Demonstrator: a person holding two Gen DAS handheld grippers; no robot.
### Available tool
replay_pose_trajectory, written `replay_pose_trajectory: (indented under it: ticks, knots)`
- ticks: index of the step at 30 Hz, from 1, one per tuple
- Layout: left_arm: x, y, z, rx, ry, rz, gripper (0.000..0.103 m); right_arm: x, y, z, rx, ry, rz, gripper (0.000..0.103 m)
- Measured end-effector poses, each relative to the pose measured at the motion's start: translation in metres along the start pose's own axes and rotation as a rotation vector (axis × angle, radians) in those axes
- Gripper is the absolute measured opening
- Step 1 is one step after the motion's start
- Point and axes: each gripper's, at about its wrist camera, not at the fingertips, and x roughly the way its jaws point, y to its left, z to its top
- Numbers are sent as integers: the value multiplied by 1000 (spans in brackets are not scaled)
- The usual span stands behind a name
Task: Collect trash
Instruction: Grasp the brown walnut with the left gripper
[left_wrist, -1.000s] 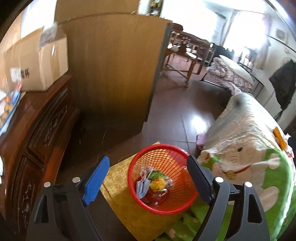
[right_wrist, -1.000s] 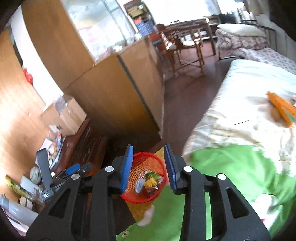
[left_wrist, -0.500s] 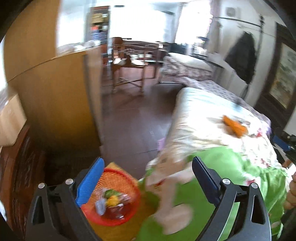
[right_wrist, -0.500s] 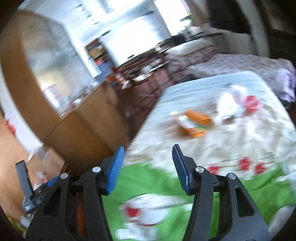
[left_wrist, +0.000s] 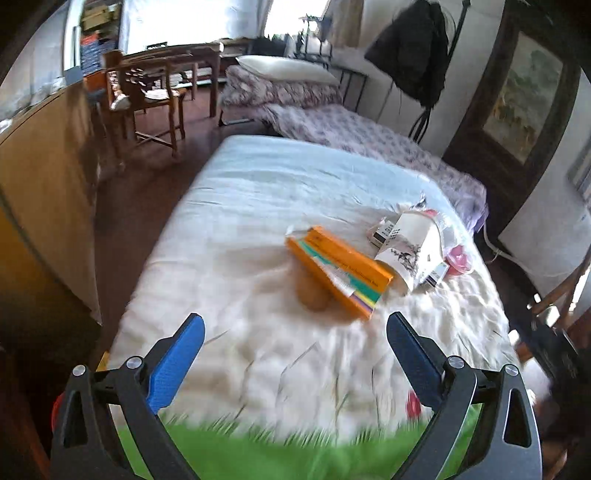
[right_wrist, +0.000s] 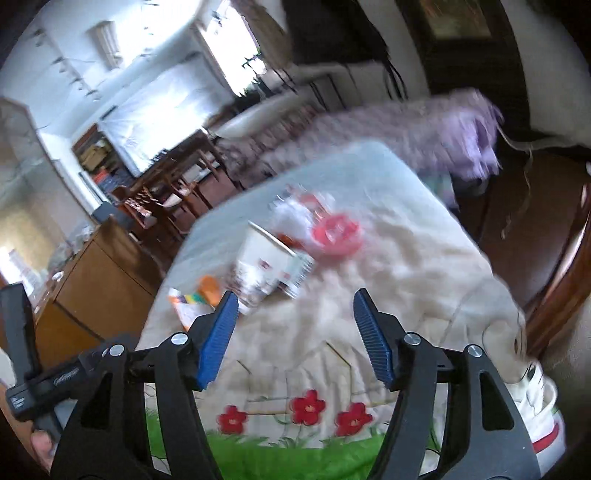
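Bedding (left_wrist: 280, 206) is carrying an orange box (left_wrist: 343, 269) and paper cup (right_wrist: 266, 269). Both hand-held grippers, left (left_wrist: 295, 354) and right (right_wrist: 291, 328), are opening, empty. Each is best approaching 1 item squarely, pads straddling it.

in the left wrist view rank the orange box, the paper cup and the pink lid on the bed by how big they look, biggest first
1. orange box, the longest and nearest of the three.
2. paper cup, lying on its side, partly behind the box.
3. pink lid, mostly hidden behind the cup and farther off, so its true size is unsure.
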Motion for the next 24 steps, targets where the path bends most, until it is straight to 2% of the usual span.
replay_pose_trajectory:
  ticks: [2, 5, 7, 8, 12, 18, 22, 24]
  knots:
    - [23, -8, 1, 26, 32, 22, 97, 4, -7, 1, 35, 30, 49, 65]
    - [52, -13, -5, 69, 89, 70, 97, -1, -11, 0, 54, 24, 76, 65]
    - [64, -7, -9, 51, 126, 74, 97, 0, -11, -1, 63, 33, 89, 66]
    - [68, -3, -11, 23, 147, 53, 97, 2, -11, -2, 71, 43, 97, 66]
    - [63, -4, -9, 53, 110, 44, 97, 5, -5, -5, 68, 69, 106, 66]
    - [86, -10, -4, 108, 157, 147, 97, 1, -7, -6, 91, 66, 107, 67]
    - [97, -16, 8, 173, 134, 182, 97, 3, -8, -6, 98, 74, 103, 67]
    - [100, -19, 11, 192, 128, 165, 85, 3, -6, -6, 84, 70, 97, 67]
